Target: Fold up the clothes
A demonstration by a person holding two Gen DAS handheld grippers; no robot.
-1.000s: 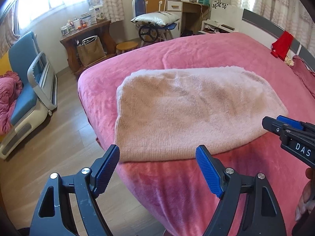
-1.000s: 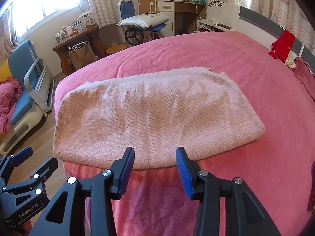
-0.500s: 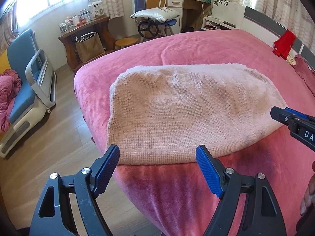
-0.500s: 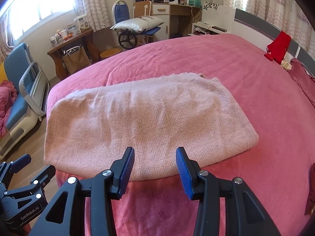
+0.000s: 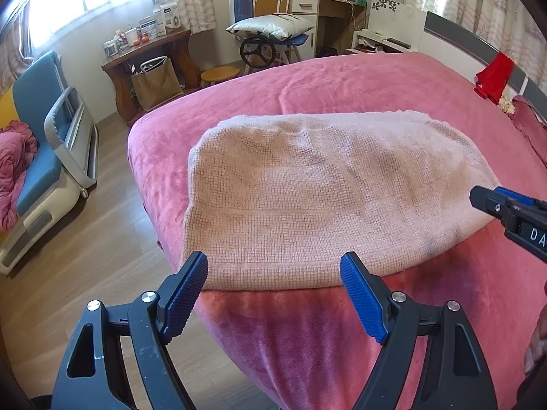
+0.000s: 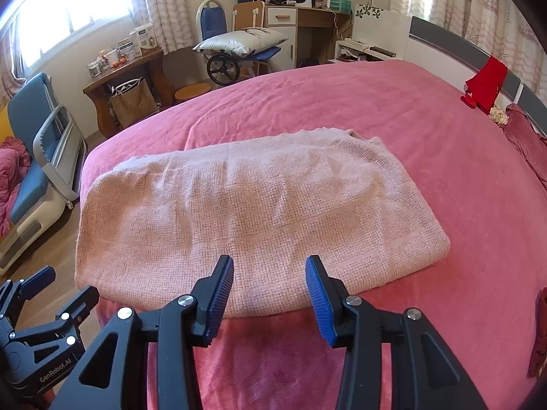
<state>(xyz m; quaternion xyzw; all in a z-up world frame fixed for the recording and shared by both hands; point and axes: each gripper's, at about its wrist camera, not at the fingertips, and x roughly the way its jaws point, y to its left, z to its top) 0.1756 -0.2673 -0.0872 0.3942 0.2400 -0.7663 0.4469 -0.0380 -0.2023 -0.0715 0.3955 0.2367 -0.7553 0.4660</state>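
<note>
Compared with a second earlier, the folded pink knit garment (image 5: 328, 198) sat lower and closer in both views, its near hem now level with the fingertips. The left gripper (image 5: 273, 287) stood wide and empty at bottom centre; the right gripper (image 6: 270, 290) was narrower, also empty. At left stood a blue chair (image 5: 34, 157); at upper right, a red cloth (image 6: 485, 82). The garment lay mid-frame on the pink bedspread (image 6: 444, 136).
</note>
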